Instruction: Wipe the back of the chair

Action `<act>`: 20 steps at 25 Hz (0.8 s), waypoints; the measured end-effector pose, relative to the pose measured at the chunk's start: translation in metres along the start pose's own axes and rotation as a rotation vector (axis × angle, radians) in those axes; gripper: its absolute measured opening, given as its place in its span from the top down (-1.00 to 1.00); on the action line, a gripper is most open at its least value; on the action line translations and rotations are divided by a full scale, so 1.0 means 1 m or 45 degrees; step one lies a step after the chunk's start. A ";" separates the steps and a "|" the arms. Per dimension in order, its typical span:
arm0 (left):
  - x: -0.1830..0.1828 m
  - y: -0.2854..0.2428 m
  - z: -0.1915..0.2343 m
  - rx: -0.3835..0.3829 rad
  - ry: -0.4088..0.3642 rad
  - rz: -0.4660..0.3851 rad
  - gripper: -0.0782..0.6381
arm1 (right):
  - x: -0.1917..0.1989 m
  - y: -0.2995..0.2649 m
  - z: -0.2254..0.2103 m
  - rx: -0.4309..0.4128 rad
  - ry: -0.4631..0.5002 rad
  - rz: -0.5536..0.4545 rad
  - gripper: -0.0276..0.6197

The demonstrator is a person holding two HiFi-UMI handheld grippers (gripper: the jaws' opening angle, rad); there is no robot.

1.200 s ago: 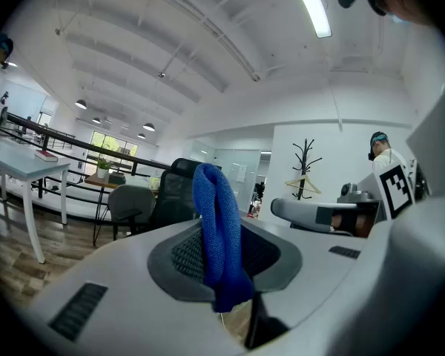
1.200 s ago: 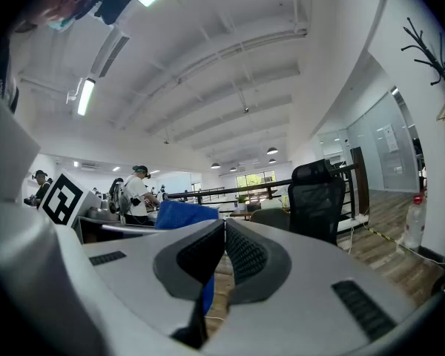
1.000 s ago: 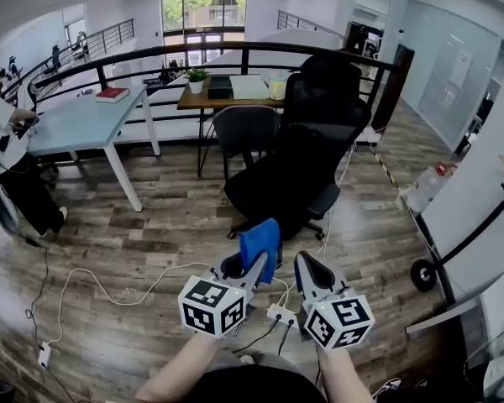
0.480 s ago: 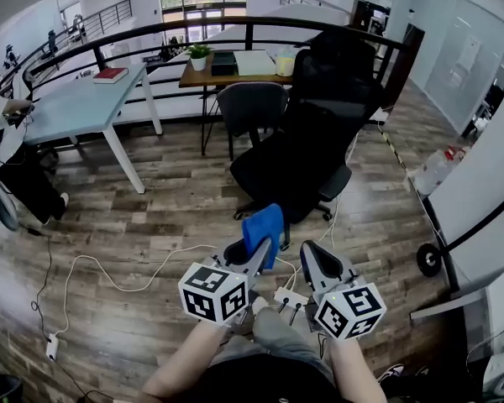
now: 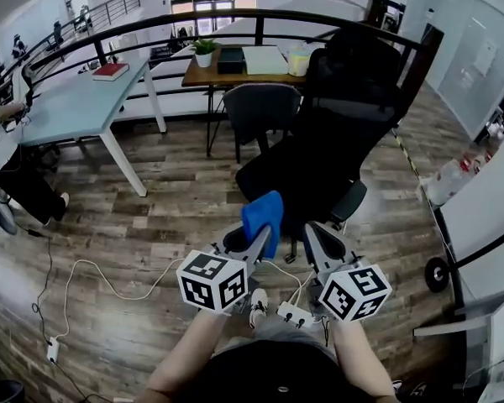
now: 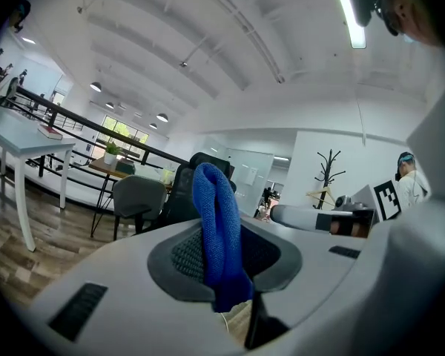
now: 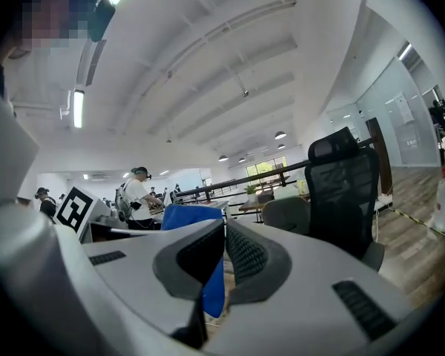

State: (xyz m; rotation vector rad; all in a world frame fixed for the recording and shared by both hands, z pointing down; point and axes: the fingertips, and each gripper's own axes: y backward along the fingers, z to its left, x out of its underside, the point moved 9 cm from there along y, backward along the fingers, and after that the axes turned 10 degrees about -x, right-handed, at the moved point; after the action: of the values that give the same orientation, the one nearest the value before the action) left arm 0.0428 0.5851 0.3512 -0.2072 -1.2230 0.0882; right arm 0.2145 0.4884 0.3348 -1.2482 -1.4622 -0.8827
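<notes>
Progress on the wiping itself: none visible. Left gripper (image 5: pixel 252 238) has its fingers pinched shut on a folded blue microfibre cloth (image 5: pixel 263 211). The cloth stands up out of the fingers, fold topmost, with a short tail hanging below. Right gripper (image 5: pixel 312 235) sits just beside it, fingers drawn together to a thin slit with nothing caught in them; the blue seen past them in the right gripper view is the other gripper's cloth. Task's thing, a tall black mesh-backed office chair with a headrest (image 5: pixel 336 133), stands on the wood-plank floor (image 5: pixel 151 217) ahead and slightly right of both grippers. It is near a grey shell chair (image 5: pixel 256 107) and a small brown wooden counter (image 5: pixel 235 75). Both gripper views show open floor between cloth and chair, so the cloth is not touching the backrest. Judged from this: cloth is in hand and that step is done. Closing on the chair is not finished, and every stroke over the back, from headrest down the mesh, remains. White power strip (image 5: pixel 296 313) and its cable lie on the floor by the person's feet, something to step around.
</notes>
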 end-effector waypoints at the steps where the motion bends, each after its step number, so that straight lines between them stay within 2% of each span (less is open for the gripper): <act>1: -0.006 -0.013 0.005 -0.002 -0.001 0.001 0.52 | -0.005 -0.011 -0.011 -0.003 0.000 0.001 0.82; 6: -0.041 -0.079 0.031 -0.011 -0.006 -0.004 0.52 | -0.036 -0.064 -0.066 -0.024 0.007 -0.023 0.82; 13: -0.066 -0.158 0.055 -0.021 -0.011 0.027 0.52 | -0.056 -0.109 -0.134 0.007 -0.034 -0.079 0.82; 20: -0.080 -0.226 0.059 0.086 -0.035 0.092 0.52 | -0.066 -0.117 -0.185 0.135 -0.064 -0.111 0.82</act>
State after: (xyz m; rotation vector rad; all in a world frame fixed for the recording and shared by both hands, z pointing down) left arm -0.0496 0.3566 0.3428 -0.1918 -1.2380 0.1952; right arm 0.1397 0.2725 0.3262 -1.1424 -1.5930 -0.8253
